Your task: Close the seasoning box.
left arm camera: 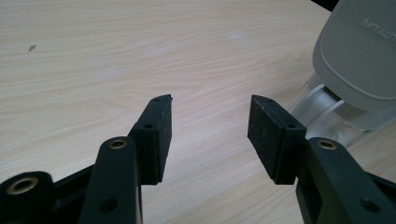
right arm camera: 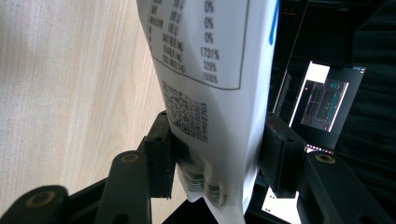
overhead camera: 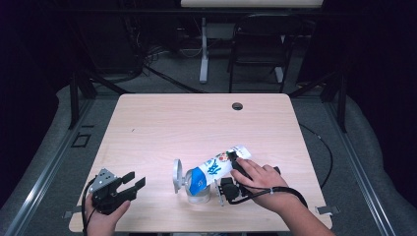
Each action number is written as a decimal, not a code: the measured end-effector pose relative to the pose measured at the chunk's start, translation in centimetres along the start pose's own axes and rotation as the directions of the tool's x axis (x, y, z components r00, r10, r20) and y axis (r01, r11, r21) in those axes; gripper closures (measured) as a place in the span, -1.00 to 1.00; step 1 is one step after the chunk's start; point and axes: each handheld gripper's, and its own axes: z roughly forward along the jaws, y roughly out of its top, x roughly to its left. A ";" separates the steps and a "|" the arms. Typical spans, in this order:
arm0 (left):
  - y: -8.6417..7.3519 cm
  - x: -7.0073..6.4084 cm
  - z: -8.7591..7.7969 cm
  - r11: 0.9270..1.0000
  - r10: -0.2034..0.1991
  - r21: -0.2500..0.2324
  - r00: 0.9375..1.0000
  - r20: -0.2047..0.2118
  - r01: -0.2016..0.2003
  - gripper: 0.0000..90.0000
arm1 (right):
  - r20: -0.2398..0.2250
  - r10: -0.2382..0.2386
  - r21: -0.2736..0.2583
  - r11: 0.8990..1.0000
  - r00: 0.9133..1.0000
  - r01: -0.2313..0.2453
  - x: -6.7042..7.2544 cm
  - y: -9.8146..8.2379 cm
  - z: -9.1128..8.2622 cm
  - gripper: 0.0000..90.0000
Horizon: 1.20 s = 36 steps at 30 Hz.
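A white and blue pouch (overhead camera: 215, 169) lies tilted near the tabletop's (overhead camera: 196, 123) front edge, its lower end over a clear container (overhead camera: 198, 191) with a grey lid (overhead camera: 177, 175) flipped up. The right gripper (overhead camera: 235, 173) has its fingers (right arm camera: 161, 154) clamped on the pouch's upper end. The left gripper (overhead camera: 135, 182) sits near the front left corner, fingers (left arm camera: 156, 135) apart with nothing between them.

Our left hand (overhead camera: 101, 216) holds the left tongs (overhead camera: 132, 182) low at the near left, jaws spread apart and pointing right with nothing between them. Our right hand (overhead camera: 260, 179) reaches in from the near right, its right tongs (right arm camera: 215, 154) clamped on a pouch (right arm camera: 210, 70).
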 end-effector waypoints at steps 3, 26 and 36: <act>0.0 0.0 0.0 1.000 0.000 0.000 1.000 0.000 0.000 0.12 | 0.000 -0.003 -0.001 1.000 1.000 0.003 0.0 0.0 0.0 0.16; 0.0 0.0 -0.1 1.000 0.001 -0.001 1.000 0.001 -0.001 0.12 | 0.009 -0.042 0.015 0.999 0.999 0.042 -0.1 0.2 -0.2 0.17; 0.0 0.0 0.0 1.000 0.002 -0.001 1.000 0.001 -0.002 0.12 | 0.008 -0.043 0.010 0.999 0.999 0.043 0.0 0.1 -0.2 0.18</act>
